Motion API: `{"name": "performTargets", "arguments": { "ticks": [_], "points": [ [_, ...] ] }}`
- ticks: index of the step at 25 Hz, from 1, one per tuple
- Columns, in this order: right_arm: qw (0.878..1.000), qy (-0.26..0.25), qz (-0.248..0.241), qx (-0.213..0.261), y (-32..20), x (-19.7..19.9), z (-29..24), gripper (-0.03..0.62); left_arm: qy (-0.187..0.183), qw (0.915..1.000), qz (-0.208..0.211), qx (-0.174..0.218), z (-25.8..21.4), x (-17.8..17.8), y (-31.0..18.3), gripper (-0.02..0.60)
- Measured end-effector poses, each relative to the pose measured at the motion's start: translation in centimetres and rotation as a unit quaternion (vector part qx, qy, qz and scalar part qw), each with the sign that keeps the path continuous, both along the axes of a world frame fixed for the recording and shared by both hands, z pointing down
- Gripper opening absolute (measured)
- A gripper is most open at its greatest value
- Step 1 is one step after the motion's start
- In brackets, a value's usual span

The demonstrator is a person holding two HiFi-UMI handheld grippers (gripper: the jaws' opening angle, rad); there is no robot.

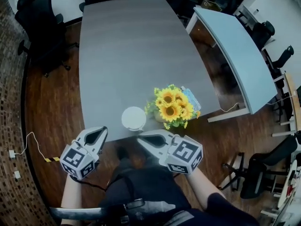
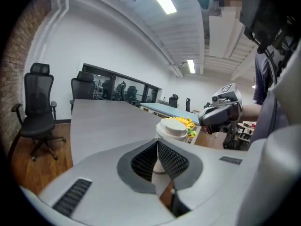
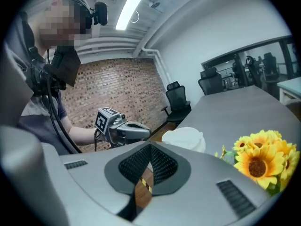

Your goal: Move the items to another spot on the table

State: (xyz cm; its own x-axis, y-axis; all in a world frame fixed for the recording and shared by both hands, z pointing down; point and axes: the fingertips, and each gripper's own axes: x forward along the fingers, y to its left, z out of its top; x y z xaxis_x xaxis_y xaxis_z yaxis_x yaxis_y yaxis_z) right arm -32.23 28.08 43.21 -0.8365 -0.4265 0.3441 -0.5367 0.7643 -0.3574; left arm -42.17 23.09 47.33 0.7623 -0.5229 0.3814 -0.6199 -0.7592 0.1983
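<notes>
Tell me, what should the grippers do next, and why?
Probably open the left gripper and ease it toward the white cup. Both it and the right gripper are shut and empty, short of the table, and the cup stands just ahead of the left one, beside the sunflowers.

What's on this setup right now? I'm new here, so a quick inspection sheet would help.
Surface: grey table.
Job's things: white lidded cup and sunflower bunch, side by side near the table's near edge.
Clutter: pale blue thing behind the flowers, unclear what.
Grippers: left gripper and right gripper, jaws shut, both empty.
Cables: white cable on the floor.
Surroundings: office chairs, second table.
</notes>
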Motion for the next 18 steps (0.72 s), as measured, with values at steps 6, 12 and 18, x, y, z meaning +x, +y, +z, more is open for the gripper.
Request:
{"name": "performTargets", "arguments": {
  "ticks": [6, 12, 18],
  "points": [
    [0.998, 0.009, 0.059, -0.009, 0.2, -0.4, -0.1, -0.017, -0.007, 0.9953, 0.097, 0.0, 1.6, 1.3, -0.7, 0.023],
    [0.992, 0.026, 0.124, -0.011, 0.3, 2.1, 0.3, -0.017, -0.028, 0.9775, 0.209, -0.008, 4.6, 5.3, 0.4, 0.317],
    [0.984, 0.037, 0.173, -0.027, 1.2, 4.2, 0.9, -0.017, -0.055, 0.9666, 0.25, 0.007, 7.4, 8.0, -0.6, 0.477]
  ]
}}
